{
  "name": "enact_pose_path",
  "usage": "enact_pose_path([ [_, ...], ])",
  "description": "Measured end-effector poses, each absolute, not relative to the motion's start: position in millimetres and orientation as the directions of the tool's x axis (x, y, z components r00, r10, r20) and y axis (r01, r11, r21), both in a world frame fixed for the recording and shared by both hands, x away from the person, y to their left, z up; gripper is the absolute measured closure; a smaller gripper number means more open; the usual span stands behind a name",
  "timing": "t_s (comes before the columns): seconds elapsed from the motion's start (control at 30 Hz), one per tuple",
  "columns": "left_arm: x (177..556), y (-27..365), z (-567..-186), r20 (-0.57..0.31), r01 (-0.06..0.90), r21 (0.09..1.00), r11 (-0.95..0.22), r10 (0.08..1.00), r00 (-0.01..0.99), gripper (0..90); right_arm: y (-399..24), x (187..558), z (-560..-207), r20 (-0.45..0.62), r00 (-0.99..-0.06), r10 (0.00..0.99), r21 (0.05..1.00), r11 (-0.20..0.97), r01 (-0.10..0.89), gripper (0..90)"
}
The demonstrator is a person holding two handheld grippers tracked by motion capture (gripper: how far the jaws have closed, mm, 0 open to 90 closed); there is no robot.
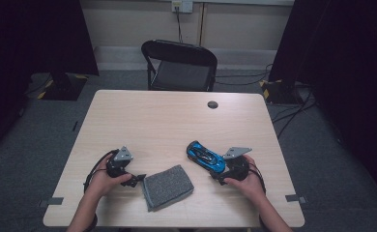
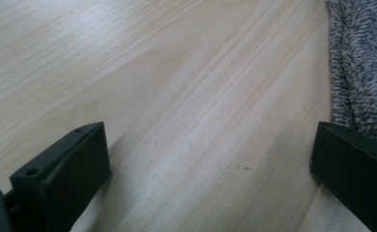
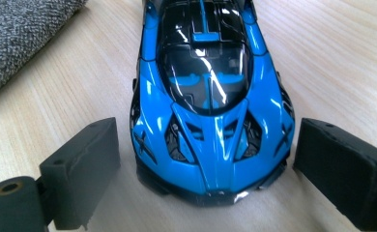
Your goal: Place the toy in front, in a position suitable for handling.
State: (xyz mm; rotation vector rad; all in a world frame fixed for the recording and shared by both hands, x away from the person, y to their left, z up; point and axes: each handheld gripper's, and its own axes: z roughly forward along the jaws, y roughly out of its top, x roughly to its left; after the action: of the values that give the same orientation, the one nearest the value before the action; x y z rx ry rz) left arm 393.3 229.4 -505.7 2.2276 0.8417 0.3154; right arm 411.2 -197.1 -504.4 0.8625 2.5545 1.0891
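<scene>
Glossy blue toy car (image 3: pixel 210 101), fuzzy grey cloth (image 1: pixel 168 186)

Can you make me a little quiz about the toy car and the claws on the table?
1. True or false: the right claw has its two black jaws open, one on each side of the shiny blue and black toy sports car.
2. What lies next to the left claw on the pale wooden table? A) a folded grey fuzzy cloth B) a red ball C) a glass cup
3. Fill in: behind the table stands a black folding ____.

Key
1. True: the jaws stand apart beside the car's end, not squeezing it.
2. A
3. chair
</scene>
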Motion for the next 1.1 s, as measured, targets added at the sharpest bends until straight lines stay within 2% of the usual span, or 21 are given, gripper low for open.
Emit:
enact_pose_path([
  [0.03, 393.3, 229.4, -505.7, -0.025, 0.477, 0.705, -0.525, 0.654, 0.756, 0.0, -196.6, 411.4, -504.3, 0.016, -0.795, 0.607, 0.719, 0.546, 0.431, 10.5],
  [0.13, 393.8, 230.2, -505.3, -0.022, 0.475, 0.704, -0.527, 0.653, 0.757, 0.0, -197.1, 411.6, -503.5, 0.016, -0.799, 0.601, 0.736, 0.534, 0.416, 23.9],
  [0.33, 393.2, 231.4, -504.9, -0.026, 0.484, 0.713, -0.507, 0.671, 0.741, 2.7, -197.1, 411.9, -503.4, 0.016, -0.794, 0.608, 0.738, 0.528, 0.42, 24.3],
  [0.47, 394.3, 235.8, -500.1, -0.08, 0.532, 0.714, -0.455, 0.703, 0.707, 17.0, -197.0, 411.9, -503.5, 0.016, -0.794, 0.608, 0.738, 0.528, 0.42, 24.3],
  [0.57, 395.0, 236.6, -497.9, -0.095, 0.54, 0.708, -0.455, 0.696, 0.712, 18.8, -197.0, 412.0, -503.4, 0.017, -0.793, 0.609, 0.738, 0.527, 0.421, 24.3],
  [0.7, 392.1, 232.6, -485.5, -0.074, 0.51, 0.717, -0.475, 0.675, 0.734, 19.4, -196.9, 412.0, -503.4, 0.016, -0.794, 0.608, 0.738, 0.528, 0.42, 24.3],
  [0.8, 387.1, 225.9, -473.6, -0.09, 0.488, 0.741, -0.461, 0.653, 0.752, 21.5, -196.9, 412.0, -503.5, 0.015, -0.794, 0.608, 0.738, 0.529, 0.419, 24.3],
  [1.1, 371.4, 184.6, -457.1, -0.109, 0.43, 0.746, -0.509, 0.544, 0.832, 24.0, -196.8, 411.9, -503.5, 0.015, -0.794, 0.608, 0.738, 0.529, 0.419, 24.3],
])
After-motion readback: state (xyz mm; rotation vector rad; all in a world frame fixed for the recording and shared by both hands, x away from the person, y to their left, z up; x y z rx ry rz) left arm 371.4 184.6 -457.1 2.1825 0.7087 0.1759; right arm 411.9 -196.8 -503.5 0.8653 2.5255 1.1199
